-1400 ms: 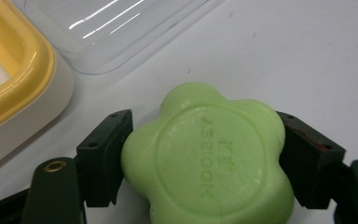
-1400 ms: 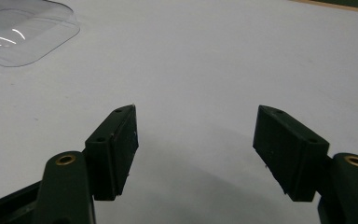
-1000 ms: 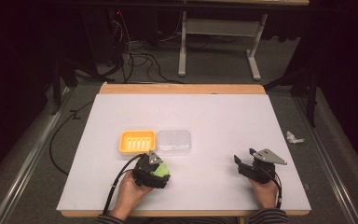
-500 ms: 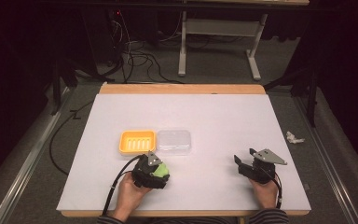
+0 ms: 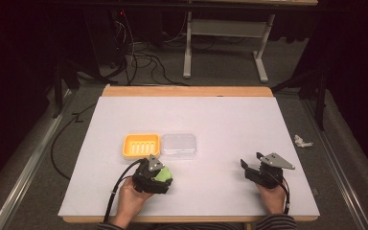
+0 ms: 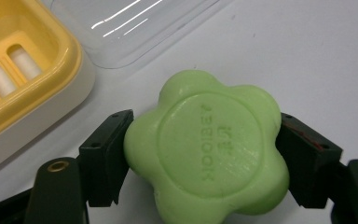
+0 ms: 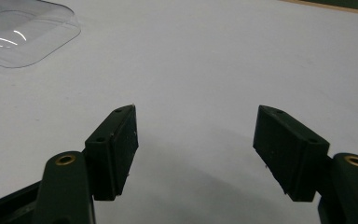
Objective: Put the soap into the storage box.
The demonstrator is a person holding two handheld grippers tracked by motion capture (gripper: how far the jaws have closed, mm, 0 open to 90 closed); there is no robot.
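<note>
Your left gripper (image 6: 205,158) has the green soap (image 6: 207,149) pinched between its jaws.

The jaws press on the soap's two sides, stamped face towards the camera. Just beyond the jaw tips sits the yellow dish (image 6: 23,70), with the clear lid (image 6: 130,23) beside it. Your right gripper (image 7: 196,149) stands wide open with nothing between its jaws, bare white table (image 7: 214,56) ahead of them and the lid far off beyond its left jaw.

Black tongs (image 5: 157,173) with brass screws, grey three-cornered plates, trailing black cables, striped sleeves (image 5: 278,222)
</note>
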